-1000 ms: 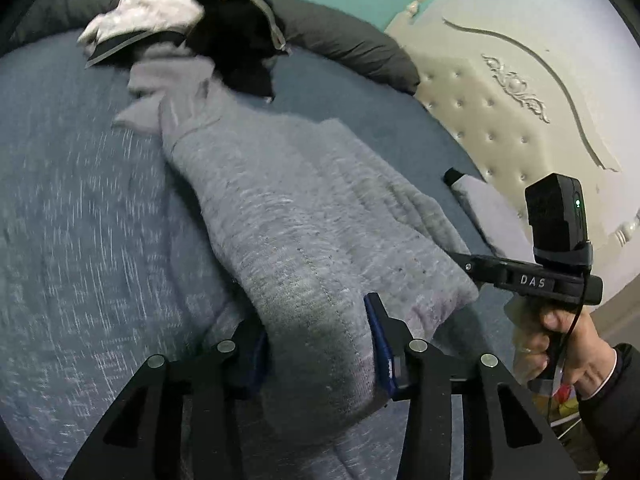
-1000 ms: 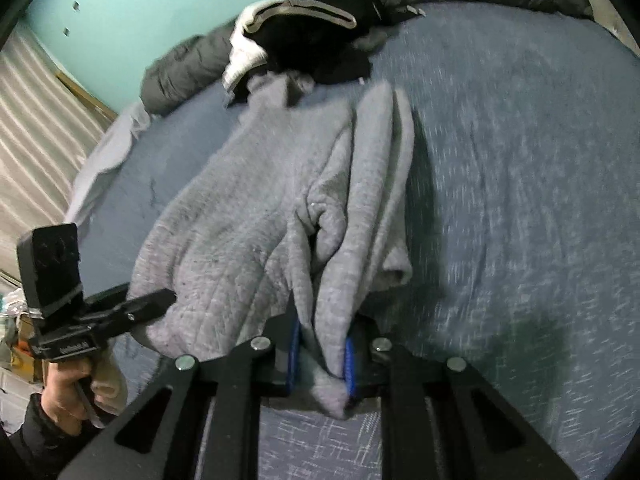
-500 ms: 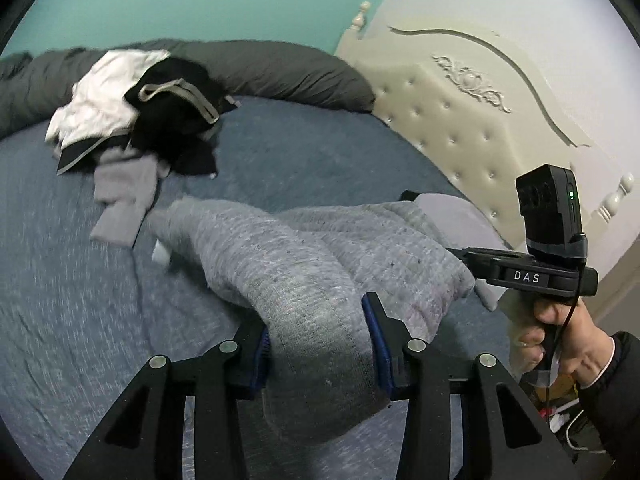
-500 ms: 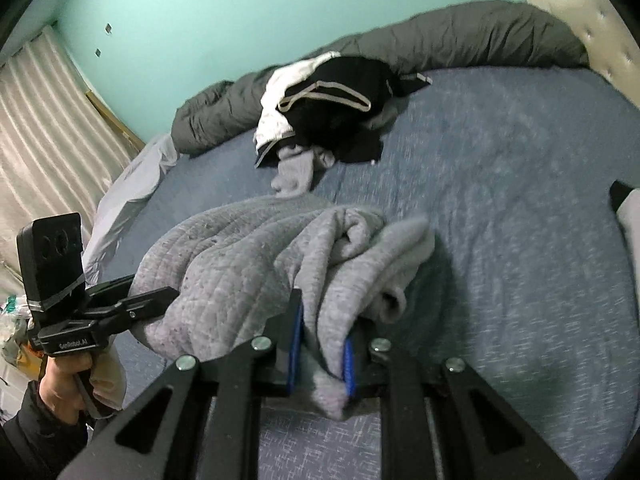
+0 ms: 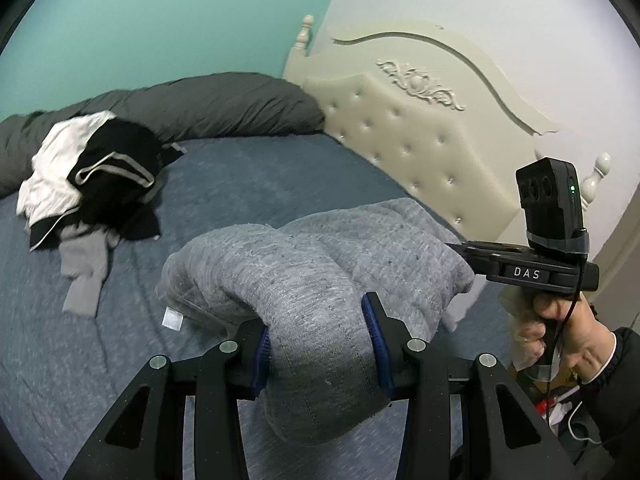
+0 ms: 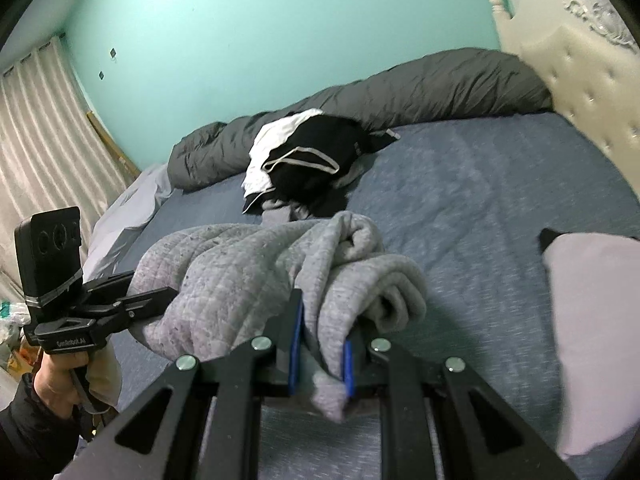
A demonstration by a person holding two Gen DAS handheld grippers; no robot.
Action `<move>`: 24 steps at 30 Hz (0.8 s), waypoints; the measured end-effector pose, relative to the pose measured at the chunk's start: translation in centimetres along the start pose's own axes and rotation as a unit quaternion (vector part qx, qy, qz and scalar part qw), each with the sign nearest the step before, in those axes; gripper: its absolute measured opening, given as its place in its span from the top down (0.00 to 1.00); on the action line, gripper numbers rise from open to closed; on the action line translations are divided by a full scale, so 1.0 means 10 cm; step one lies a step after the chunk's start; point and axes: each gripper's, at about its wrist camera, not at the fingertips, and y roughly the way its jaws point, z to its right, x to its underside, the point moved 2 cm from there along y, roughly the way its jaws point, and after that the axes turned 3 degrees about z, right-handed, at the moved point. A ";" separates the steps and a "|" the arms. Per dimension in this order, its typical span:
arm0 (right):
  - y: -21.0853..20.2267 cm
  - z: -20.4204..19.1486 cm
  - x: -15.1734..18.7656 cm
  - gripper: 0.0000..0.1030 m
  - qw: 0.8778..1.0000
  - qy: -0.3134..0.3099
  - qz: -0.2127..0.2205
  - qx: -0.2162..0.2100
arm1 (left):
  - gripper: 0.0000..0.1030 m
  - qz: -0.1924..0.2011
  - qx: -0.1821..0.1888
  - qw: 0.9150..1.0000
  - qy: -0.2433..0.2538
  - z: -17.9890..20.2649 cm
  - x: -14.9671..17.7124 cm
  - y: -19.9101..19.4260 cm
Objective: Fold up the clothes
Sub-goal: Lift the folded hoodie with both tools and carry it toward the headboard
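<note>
Your left gripper [image 5: 320, 344] and right gripper [image 6: 320, 350] each clamp a bunched fold of the grey sweater [image 5: 320, 264]. Since a second ago you've lifted it off the blue bed [image 5: 248, 184]; it now hangs bundled between them, running side to side.

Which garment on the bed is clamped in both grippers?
The quilted grey sweatshirt, bunched and lifted between left gripper and right gripper. The black-and-white clothes pile lies untouched by the dark duvet.
</note>
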 end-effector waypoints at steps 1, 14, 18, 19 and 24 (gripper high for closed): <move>-0.07 0.04 -0.03 0.85 1.000 -0.001 0.003 0.004 | 0.56 0.001 0.002 1.000 0.003 0.06 -0.05 0.03; -0.83 0.80 -0.45 0.85 0.998 -0.006 0.037 0.050 | 0.56 0.006 0.037 0.998 0.049 0.83 -0.62 0.56; -0.94 1.09 -0.54 0.85 0.997 -0.004 0.043 0.061 | 0.56 0.004 0.046 0.997 0.058 1.06 -0.74 0.82; -0.97 1.19 -0.56 0.85 0.997 -0.004 0.043 0.066 | 0.56 0.003 0.049 0.997 0.060 1.11 -0.77 0.89; -1.00 1.58 -0.68 0.85 0.996 -0.003 0.045 0.083 | 0.56 -0.005 0.064 0.996 0.060 1.30 -0.92 1.31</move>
